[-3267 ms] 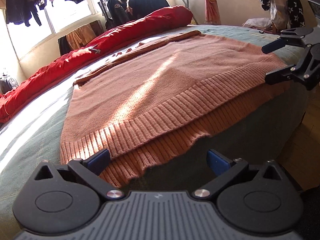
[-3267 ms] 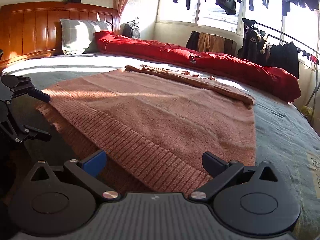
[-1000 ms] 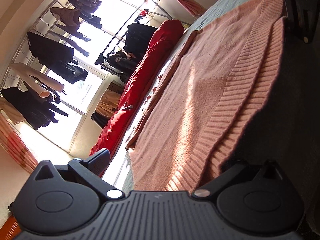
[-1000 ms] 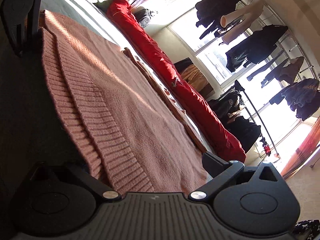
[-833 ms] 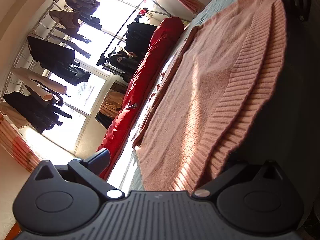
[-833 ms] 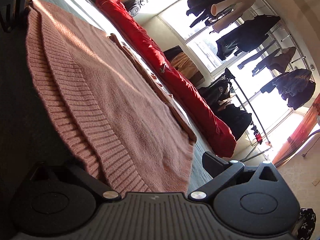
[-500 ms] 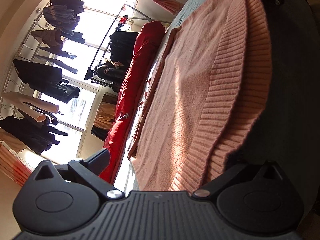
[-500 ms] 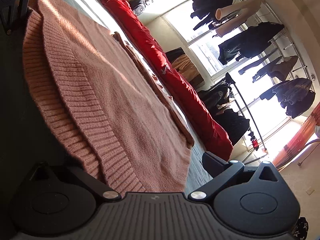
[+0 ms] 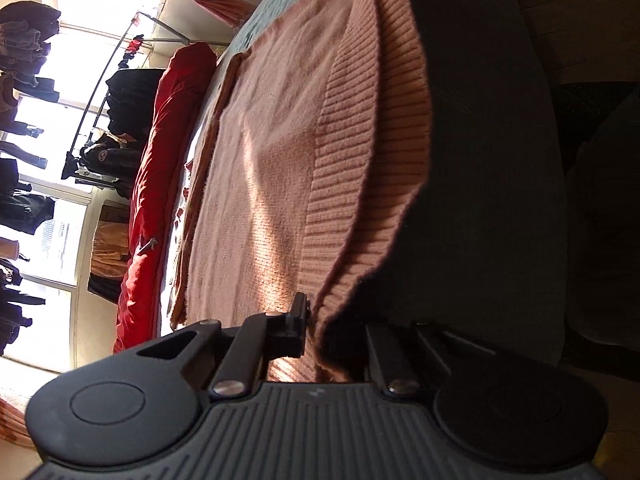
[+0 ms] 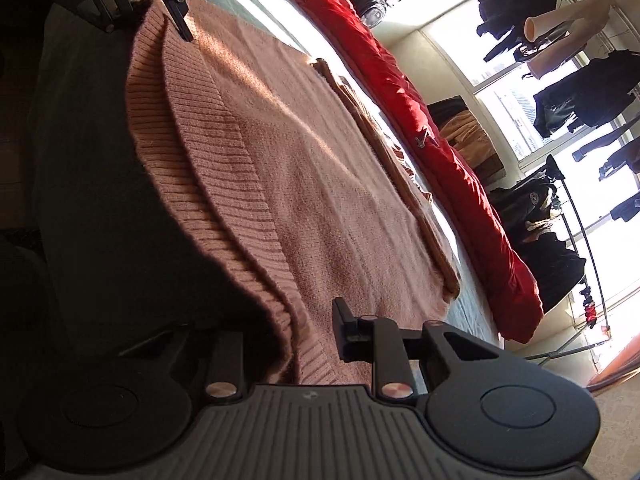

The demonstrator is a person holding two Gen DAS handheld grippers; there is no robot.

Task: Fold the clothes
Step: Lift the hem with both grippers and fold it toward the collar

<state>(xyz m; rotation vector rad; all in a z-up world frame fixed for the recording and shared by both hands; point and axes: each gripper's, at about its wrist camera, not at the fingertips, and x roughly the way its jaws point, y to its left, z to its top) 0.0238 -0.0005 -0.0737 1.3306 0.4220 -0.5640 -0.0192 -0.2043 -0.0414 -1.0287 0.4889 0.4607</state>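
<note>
A pink knit sweater [image 9: 272, 152] lies flat on the bed, its ribbed hem hanging over the bed's near edge. My left gripper [image 9: 320, 332] is shut on one corner of the ribbed hem [image 9: 344, 208]. My right gripper [image 10: 308, 344] is shut on the other hem corner, with the sweater [image 10: 304, 184] spread beyond it. The left gripper also shows at the top left of the right wrist view [image 10: 180, 20], pinching the far hem corner. Both views are rolled sideways.
A long red quilt [image 10: 420, 132] lies along the far side of the bed. The grey-green bedsheet [image 9: 480, 160] drops in shadow below the hem. Dark clothes hang on a rack [image 10: 560, 8] by bright windows.
Both grippers have rolled sideways, moved in onto the hem corners and closed on them. Earlier they were open, level, just short of the hem.
</note>
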